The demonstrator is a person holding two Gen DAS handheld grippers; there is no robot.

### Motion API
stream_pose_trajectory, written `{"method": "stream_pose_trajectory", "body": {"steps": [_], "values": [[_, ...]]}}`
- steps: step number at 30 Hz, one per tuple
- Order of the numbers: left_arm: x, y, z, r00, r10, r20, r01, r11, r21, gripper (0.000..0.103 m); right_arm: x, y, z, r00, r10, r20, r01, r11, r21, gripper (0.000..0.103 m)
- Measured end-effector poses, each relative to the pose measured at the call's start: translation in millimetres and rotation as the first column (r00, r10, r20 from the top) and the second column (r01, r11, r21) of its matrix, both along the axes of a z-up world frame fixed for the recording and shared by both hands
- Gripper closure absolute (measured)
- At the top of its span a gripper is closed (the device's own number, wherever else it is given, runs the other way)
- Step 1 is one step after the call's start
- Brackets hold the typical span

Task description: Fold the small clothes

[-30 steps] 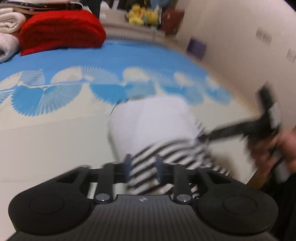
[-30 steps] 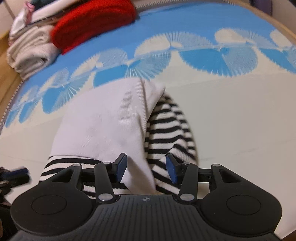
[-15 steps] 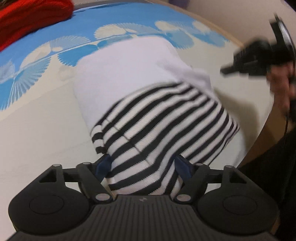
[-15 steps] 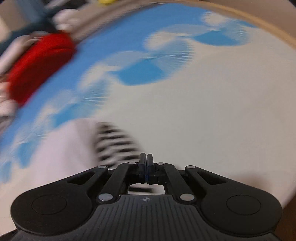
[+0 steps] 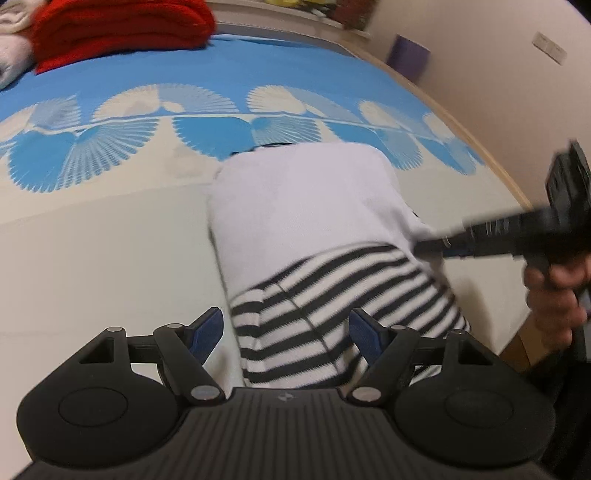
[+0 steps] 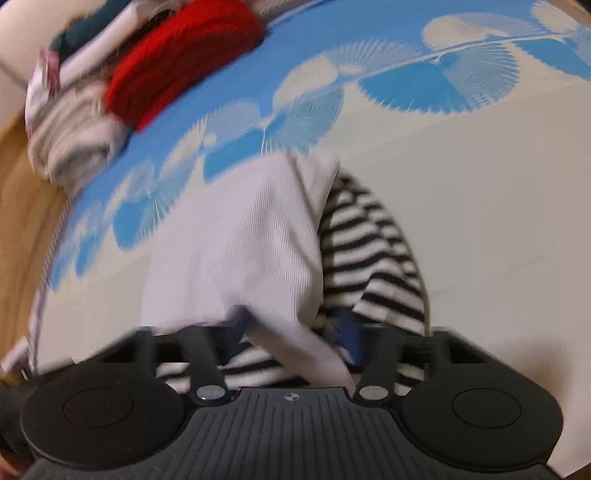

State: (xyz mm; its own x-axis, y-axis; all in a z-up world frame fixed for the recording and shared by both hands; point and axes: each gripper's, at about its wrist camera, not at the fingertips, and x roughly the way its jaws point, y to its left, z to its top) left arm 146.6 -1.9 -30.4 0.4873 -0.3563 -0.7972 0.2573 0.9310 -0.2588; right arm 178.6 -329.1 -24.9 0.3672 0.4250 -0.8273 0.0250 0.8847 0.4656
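A small folded garment with a white body (image 5: 303, 206) and black-and-white striped sleeves (image 5: 343, 306) lies on the bed. My left gripper (image 5: 288, 330) is open, its blue fingers either side of the striped near end. My right gripper (image 6: 291, 332) is open too, though blurred; its fingers straddle the garment's near edge, white part (image 6: 236, 251) on the left, striped part (image 6: 373, 258) on the right. The right gripper also shows in the left wrist view (image 5: 517, 236), held by a hand at the garment's right side.
The bed cover (image 5: 110, 236) is cream with a blue fan pattern. A red folded knit (image 5: 118, 29) and pale folded towels (image 6: 74, 140) are stacked at the far end. The bed's wooden edge (image 5: 491, 162) runs along the right.
My left gripper has opened wider and drawn back from the striped end. My right gripper, shut half a second ago, has opened and returned to the garment's edge.
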Motion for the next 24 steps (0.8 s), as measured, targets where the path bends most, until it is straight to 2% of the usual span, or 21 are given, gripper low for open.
{"method": "stream_pose_trajectory", "body": {"steps": [2,4,5,6,7,9,11,14,17,18,20,22,24], "values": [[3.5,2.2,0.3,1.000,0.025,-0.018,-0.025,0.999,-0.024,0.023,-4.2,-2.0,3.8,0.999,0.013,0.036,-0.013,1.000,-0.008,0.102],[7.0,0.9,-2.5,0.999,0.023,-0.048,-0.026,0.998,-0.060,0.022,-8.9,-25.1,22.5,0.982,-0.119,0.145,0.111,0.992,0.063,0.102],[8.5,-1.7,-5.5,0.998,0.003,-0.066,-0.009,0.997,-0.081,0.021,-13.0,-42.9,26.8,0.967,-0.201,0.155,0.186,0.977,0.105,0.102],[10.8,-6.9,-11.1,0.995,-0.019,-0.094,0.012,0.997,-0.071,0.021,-14.6,-49.7,24.5,0.966,-0.221,0.134,0.211,0.974,0.083,0.102],[12.0,-12.8,-18.5,0.992,-0.036,-0.119,0.032,0.999,-0.030,0.020,-14.3,-48.4,17.3,0.975,-0.202,0.095,0.200,0.979,0.031,0.102],[11.0,-23.0,-34.2,0.986,-0.050,-0.158,0.061,0.996,0.067,0.019,-10.6,-34.7,-6.6,0.991,-0.130,-0.039,0.125,0.986,-0.112,0.102],[11.7,-23.9,-36.0,0.985,-0.048,-0.167,0.060,0.996,0.066,0.019,-6.4,-20.7,-15.8,0.995,-0.075,-0.071,0.060,0.979,-0.195,0.102],[16.3,-15.4,-23.5,0.987,-0.041,-0.156,0.044,0.999,0.019,0.022,-4.9,-6.7,-12.9,0.999,-0.034,-0.040,0.024,0.969,-0.246,0.101],[14.1,-7.8,-8.2,0.993,-0.044,-0.111,0.037,0.997,-0.061,0.022,-11.5,-10.3,1.4,0.999,-0.015,0.029,0.022,0.973,-0.229,0.099],[14.1,-10.9,-11.2,0.990,-0.062,-0.124,0.056,0.997,-0.052,0.022,-14.7,-14.1,6.3,0.999,-0.017,0.051,0.027,0.978,-0.207,0.099],[12.7,-24.2,-26.4,0.977,-0.102,-0.189,0.110,0.994,0.028,0.020,-23.8,-23.5,13.1,0.997,-0.004,0.076,0.015,0.989,-0.147,0.098],[8.4,-37.3,-38.6,0.963,-0.142,-0.227,0.167,0.982,0.092,0.019,-26.2,-35.3,14.2,0.998,0.001,0.064,0.005,0.995,-0.097,0.092],[7.4,-43.1,-35.1,0.966,-0.156,-0.207,0.182,0.977,0.113,0.020,-28.5,-37.0,8.2,1.000,0.023,0.019,-0.021,0.997,-0.075,0.079]]}}
